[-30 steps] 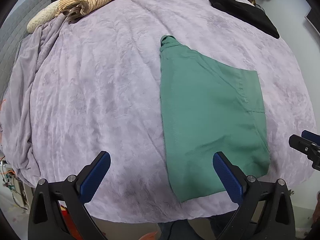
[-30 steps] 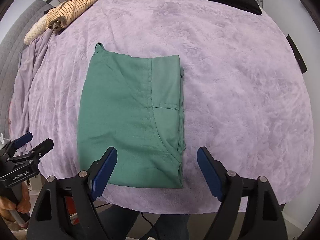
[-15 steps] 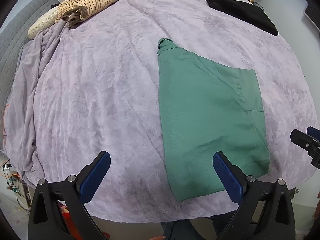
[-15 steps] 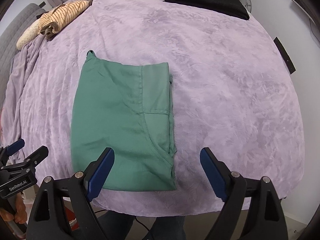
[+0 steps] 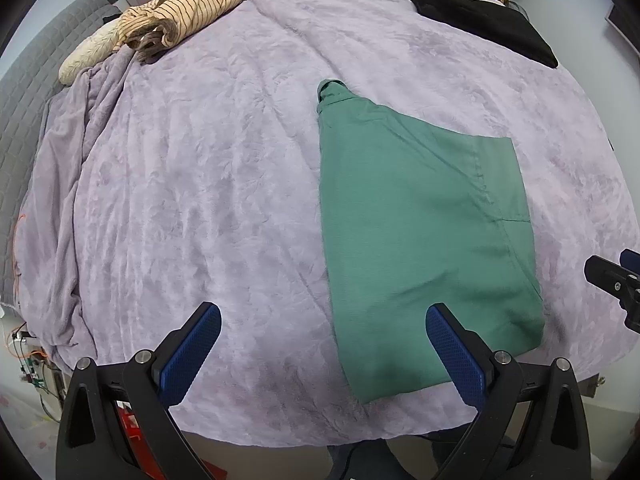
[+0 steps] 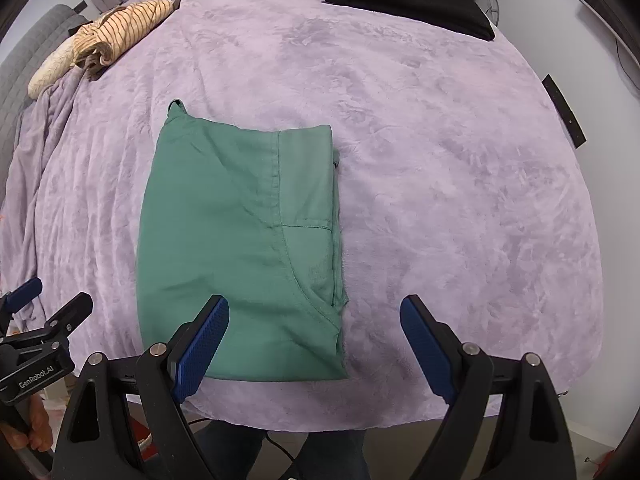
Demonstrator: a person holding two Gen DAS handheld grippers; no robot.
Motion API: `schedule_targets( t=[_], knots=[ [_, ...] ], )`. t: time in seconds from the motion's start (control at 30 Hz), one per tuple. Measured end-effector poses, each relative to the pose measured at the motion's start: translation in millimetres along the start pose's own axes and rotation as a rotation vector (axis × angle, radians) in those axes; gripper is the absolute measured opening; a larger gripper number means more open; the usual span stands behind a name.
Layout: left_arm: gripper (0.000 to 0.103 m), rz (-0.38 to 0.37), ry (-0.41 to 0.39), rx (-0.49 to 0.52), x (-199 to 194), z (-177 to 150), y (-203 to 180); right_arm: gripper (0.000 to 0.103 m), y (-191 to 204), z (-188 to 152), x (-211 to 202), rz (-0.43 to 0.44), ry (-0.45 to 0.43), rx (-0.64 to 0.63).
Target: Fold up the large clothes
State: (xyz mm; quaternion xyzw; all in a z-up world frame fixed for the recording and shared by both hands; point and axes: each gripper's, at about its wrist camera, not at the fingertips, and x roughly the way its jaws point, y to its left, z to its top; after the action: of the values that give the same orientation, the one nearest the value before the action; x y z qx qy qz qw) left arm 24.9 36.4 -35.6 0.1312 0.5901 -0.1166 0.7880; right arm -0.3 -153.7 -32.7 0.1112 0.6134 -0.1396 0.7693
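Note:
A green garment lies folded into a flat rectangle near the front edge of a bed covered by a lilac blanket; it also shows in the right wrist view. My left gripper is open and empty, held above the bed's front edge, left of the garment's near end. My right gripper is open and empty, above the garment's near right corner. Each gripper shows at the edge of the other's view.
A striped beige garment lies bunched at the far left of the bed, and a folded black garment at the far right. A grey headboard stands on the left. The blanket spreads right of the green garment.
Both grippers have pulled back and risen a little from the bed, so more of it shows. The garment has not moved. Both stay open.

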Motion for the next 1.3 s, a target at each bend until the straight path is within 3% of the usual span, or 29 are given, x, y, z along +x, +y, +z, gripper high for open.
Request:
schedule_targets(
  t=[1.3],
  knots=[
    [0.103,0.006,-0.006,0.011,-4.3,-2.5,1.8,0.089,0.5,-5.0,-0.7,-0.007,0.012,0.005]
  ],
)
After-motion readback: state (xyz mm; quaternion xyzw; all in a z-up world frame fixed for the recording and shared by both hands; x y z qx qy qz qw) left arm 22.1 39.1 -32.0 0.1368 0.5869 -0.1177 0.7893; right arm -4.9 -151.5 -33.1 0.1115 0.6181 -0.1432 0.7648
